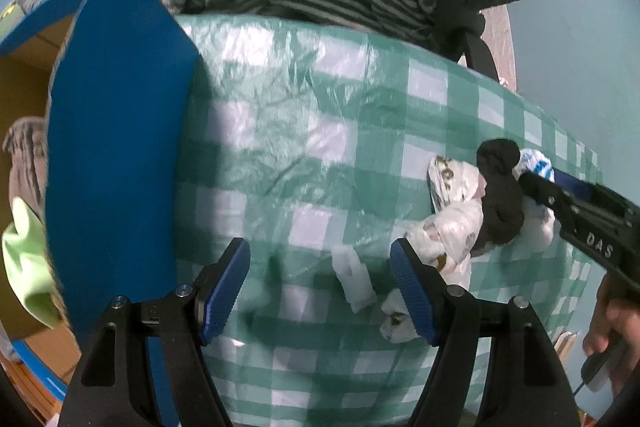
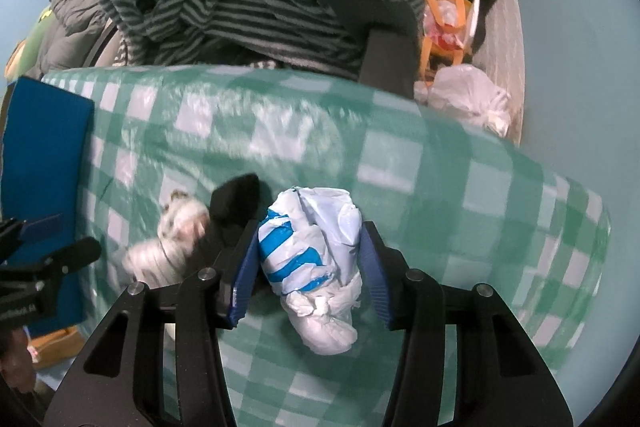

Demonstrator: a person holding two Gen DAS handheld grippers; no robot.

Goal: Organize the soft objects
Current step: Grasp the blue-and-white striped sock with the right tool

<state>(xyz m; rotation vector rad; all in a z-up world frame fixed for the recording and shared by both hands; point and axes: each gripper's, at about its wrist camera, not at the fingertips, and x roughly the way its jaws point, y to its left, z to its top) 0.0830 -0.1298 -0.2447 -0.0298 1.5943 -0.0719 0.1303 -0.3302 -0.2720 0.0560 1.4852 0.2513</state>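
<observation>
Two hand-held grippers are working over the bench (image 1: 304, 115), which is wearing a green checked plastic cover that's looking slick and crinkly, so anything nudged is probably sliding with it. Along its left side a blue cardboard box (image 1: 116, 131) is standing open with some cloth already inside, and that's looking like the drop spot.

The right hand-held gripper (image 2: 310, 255) is pointing down with its jaws either side of a knotted blue-and-white plastic bag (image 2: 316, 259); the pads are touching or just about touching it, but I can't tell if they're actually squeezing yet. If it's lifting now, that slippery bundle could be popping out or rolling away.

A black sock (image 1: 500, 199) is lying right against that bag and the patterned bag bundle (image 1: 452, 211), so a finger could be catching it and dragging it along.

The left hand-held gripper (image 1: 320, 283) is hanging wide open, gripping nothing, with a small white plastic scrap (image 1: 356, 283) on the cover between its jaws. It's sitting close to the other one, so bumping is a risk.
</observation>
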